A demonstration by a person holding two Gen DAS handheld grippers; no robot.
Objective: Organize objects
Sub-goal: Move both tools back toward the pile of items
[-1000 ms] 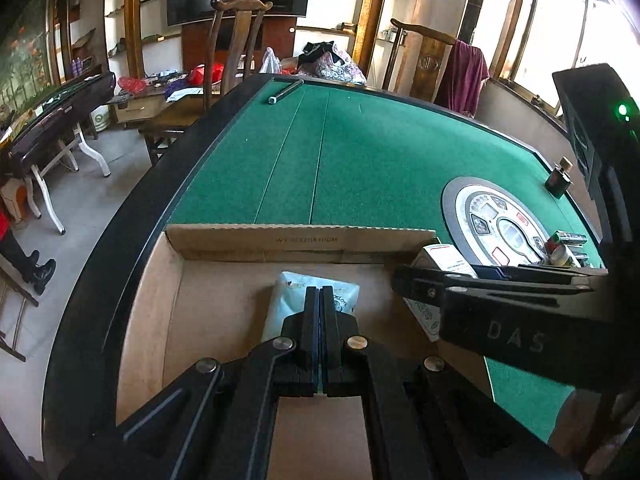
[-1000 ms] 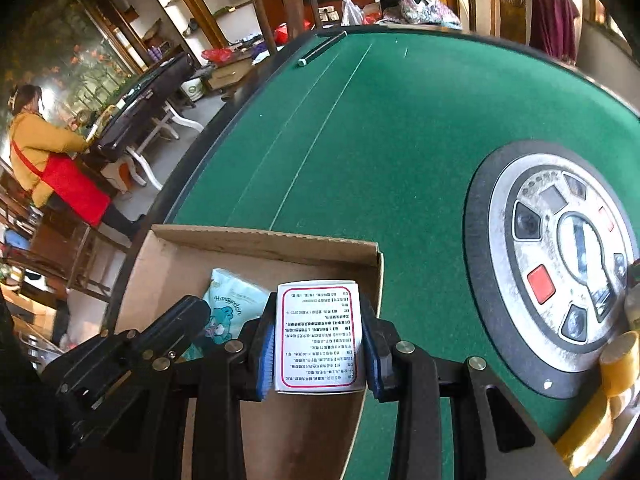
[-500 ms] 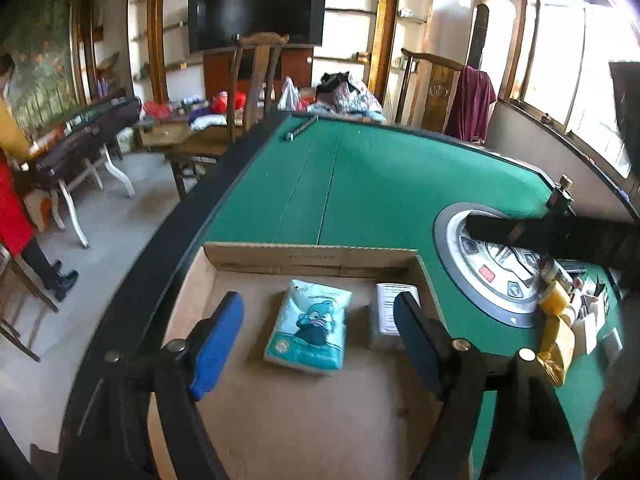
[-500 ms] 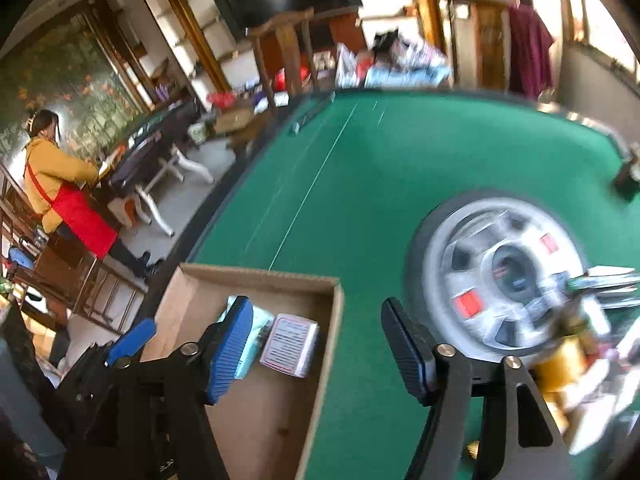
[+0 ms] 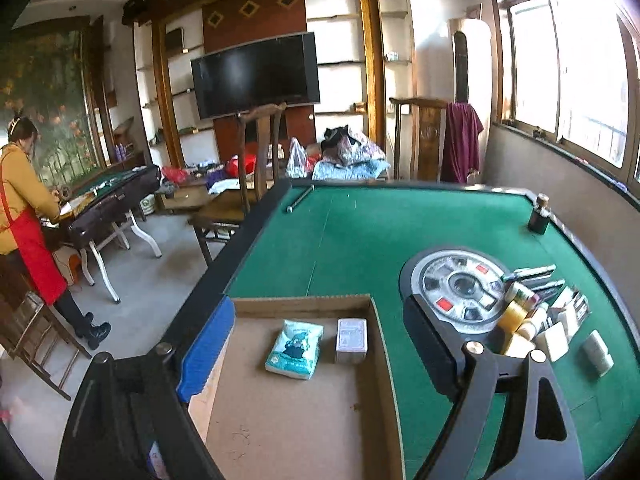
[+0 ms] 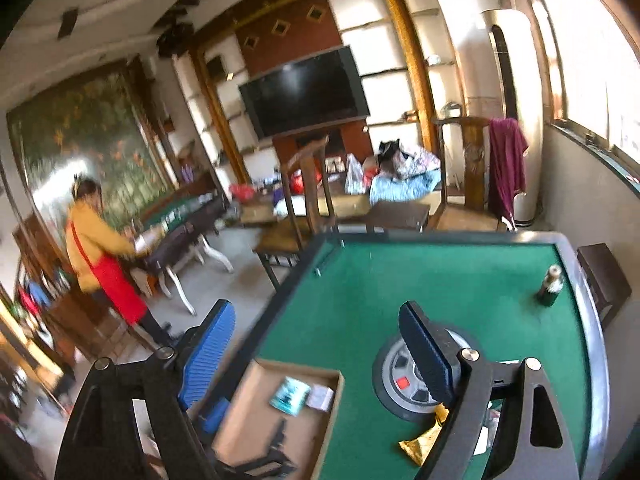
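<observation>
tissue pack (image 5: 295,348) below open left tool (image 5: 316,344)

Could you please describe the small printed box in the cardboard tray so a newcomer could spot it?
On the green table, find the cardboard tray. Two items lie near its far wall; the box is the white, rigid one on the right, beside the soft teal packet.

Left gripper (image 5: 320,354) fills the lower part of its own frame, angled downward, its jaws spread wide and opening, with nothing pressed between them (blue pad at lower left, dark finger at lower right). Right gripper (image 6: 320,354), seen in its own blurred frame, also tilts downward from a higher vantage, its jaws likewise wide apart and opening, gripping nothing, one blue pad left of centre, one dark finger right.
</observation>
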